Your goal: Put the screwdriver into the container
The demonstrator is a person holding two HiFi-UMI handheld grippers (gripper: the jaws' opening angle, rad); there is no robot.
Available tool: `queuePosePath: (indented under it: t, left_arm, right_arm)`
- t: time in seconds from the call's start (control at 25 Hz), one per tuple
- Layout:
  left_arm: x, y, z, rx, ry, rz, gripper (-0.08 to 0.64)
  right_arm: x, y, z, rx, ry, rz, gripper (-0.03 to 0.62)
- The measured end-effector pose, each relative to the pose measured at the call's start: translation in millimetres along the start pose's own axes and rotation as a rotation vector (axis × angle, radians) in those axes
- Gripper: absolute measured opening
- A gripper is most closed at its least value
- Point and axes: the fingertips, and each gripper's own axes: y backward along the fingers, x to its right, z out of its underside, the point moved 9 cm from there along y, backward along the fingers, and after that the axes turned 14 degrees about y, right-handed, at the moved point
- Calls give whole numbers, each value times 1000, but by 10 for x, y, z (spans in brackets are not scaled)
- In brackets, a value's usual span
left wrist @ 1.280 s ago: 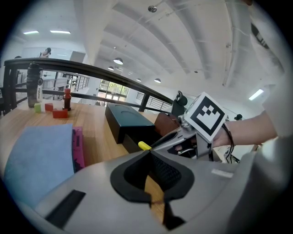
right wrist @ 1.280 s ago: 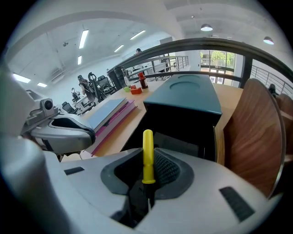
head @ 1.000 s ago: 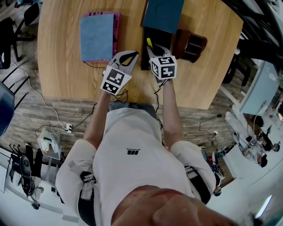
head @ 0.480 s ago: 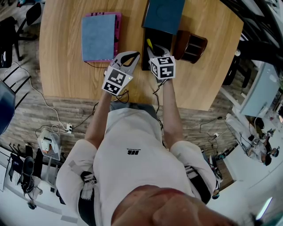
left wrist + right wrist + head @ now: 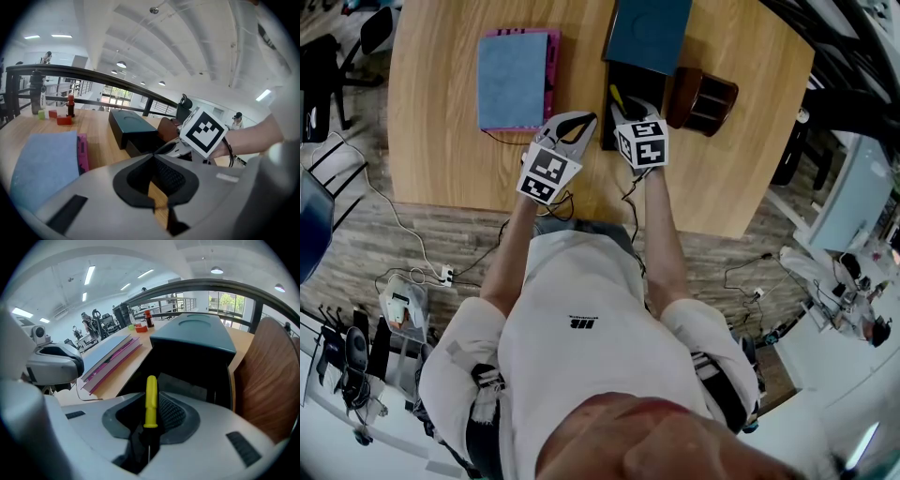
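The screwdriver [image 5: 616, 94] has a yellow handle [image 5: 150, 401] and stands out between the jaws of my right gripper [image 5: 630, 109]. Those jaws are opening, and the pads still touch the tool. The handle points into the open black container [image 5: 636, 80], whose dark inside [image 5: 187, 364] lies just ahead under a teal lid [image 5: 197, 336]. To the left my left gripper [image 5: 579, 117] hovers over the wooden table [image 5: 441, 141]. It is shut, with its tips [image 5: 153, 157] meeting on nothing.
A blue pad on a pink book [image 5: 517, 77] lies at the left of the table. A brown wooden holder [image 5: 703, 98] stands right of the container. Small red and green blocks and a bottle [image 5: 70, 107] sit at the far edge. Cables hang off the front edge.
Apart from a slight shift of the head view, nothing has visibly changed. Both grippers stay where they were, and the screwdriver stays in the right one.
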Motion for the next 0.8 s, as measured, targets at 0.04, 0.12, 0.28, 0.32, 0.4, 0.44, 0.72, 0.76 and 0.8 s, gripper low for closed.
queuePosePath:
  t: [0.04,0.12,0.28,0.32,0.4,0.44,0.72,0.76,0.8]
  left_arm:
    - [11,9,-4,2,-2,-1,9]
    - [39,25,-15,6,-7,-2,9]
    - [77,64,-49,13,-18,-3,9]
    - [85,76,-63,16,-22,-4,9]
    - [113,100,-95,23,-29,-5,9]
    - [129,114,-112,27,-34,-6,9]
    - [256,255,-189,51,-65,-17,9]
    - [286,277,-202,54,-70,-18,9]
    - [317,301,-215,58,-76,-20,9]
  right_arm:
    - [-8,5,1,0,3,-1,84]
    - [-20,23,2,1,9,-1,94]
    - [-30,76,-23,14,14,6,109]
    - [-34,93,-35,19,16,8,110]
    - [-35,141,-58,30,22,14,114]
    - [-36,168,-69,36,23,18,114]
    - [-90,418,-127,85,33,42,114]
    - [-98,479,-134,95,34,47,114]
    - [-109,546,-141,108,35,52,114]
